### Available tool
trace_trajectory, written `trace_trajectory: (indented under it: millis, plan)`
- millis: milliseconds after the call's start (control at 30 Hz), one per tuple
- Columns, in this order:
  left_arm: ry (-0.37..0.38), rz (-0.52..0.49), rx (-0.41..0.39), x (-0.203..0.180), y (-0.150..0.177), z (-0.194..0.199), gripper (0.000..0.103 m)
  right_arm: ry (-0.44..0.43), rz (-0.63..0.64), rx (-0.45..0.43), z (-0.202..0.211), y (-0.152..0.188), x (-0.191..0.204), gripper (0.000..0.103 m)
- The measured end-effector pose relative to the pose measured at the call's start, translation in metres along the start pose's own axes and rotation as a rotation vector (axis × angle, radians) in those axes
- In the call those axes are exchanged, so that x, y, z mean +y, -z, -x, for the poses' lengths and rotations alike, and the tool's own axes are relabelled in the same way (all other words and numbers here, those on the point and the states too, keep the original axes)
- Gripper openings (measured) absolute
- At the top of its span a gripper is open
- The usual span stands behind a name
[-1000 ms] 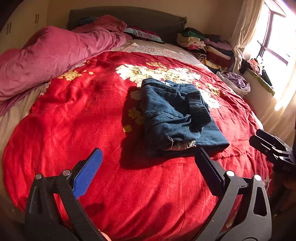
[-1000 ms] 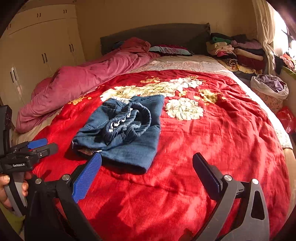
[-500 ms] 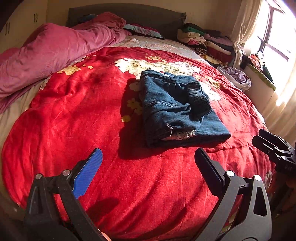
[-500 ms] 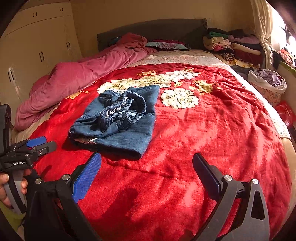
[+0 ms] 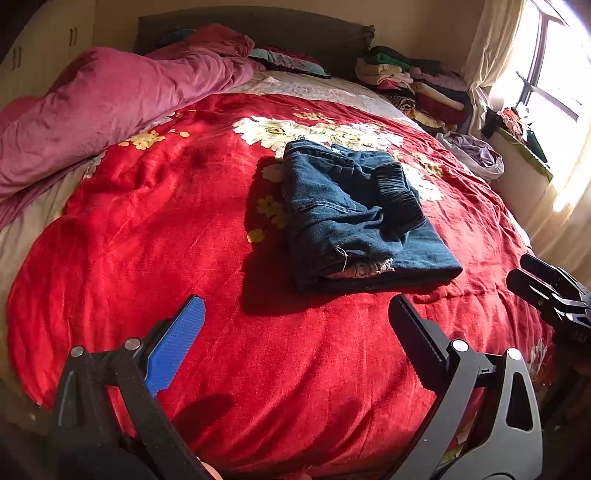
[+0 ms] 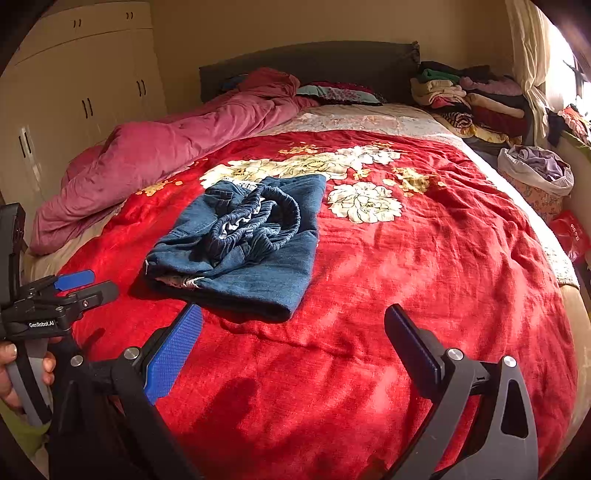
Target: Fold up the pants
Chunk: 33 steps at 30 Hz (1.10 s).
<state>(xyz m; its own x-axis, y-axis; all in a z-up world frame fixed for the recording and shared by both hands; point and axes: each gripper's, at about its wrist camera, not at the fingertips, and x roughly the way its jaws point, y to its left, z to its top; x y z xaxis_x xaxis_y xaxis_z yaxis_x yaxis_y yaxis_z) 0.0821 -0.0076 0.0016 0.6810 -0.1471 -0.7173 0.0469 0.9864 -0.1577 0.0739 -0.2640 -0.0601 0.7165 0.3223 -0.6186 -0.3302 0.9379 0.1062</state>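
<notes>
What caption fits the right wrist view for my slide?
Folded blue jeans lie on a red floral blanket; the open right gripper holds nothing.

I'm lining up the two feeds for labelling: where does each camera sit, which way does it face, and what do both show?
Left wrist: sits on the left gripper, jaws open, facing up the bed over the folded jeans toward the headboard; the right gripper shows at the right edge.
Right wrist: sits on the right gripper, jaws open, facing the same way; the left gripper and a hand show at left.
Shared: jeans, red blanket, pink duvet, headboard.
</notes>
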Motion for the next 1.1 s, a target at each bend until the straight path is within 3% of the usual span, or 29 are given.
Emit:
trace_trajectory:
  millis: [1100]
  plan:
    - [-0.025,0.001,0.008,0.0031,-0.0011,0.0043,0.093,-0.002,0.005,0.012,-0.0002,0.0012,0.0052,0.098]
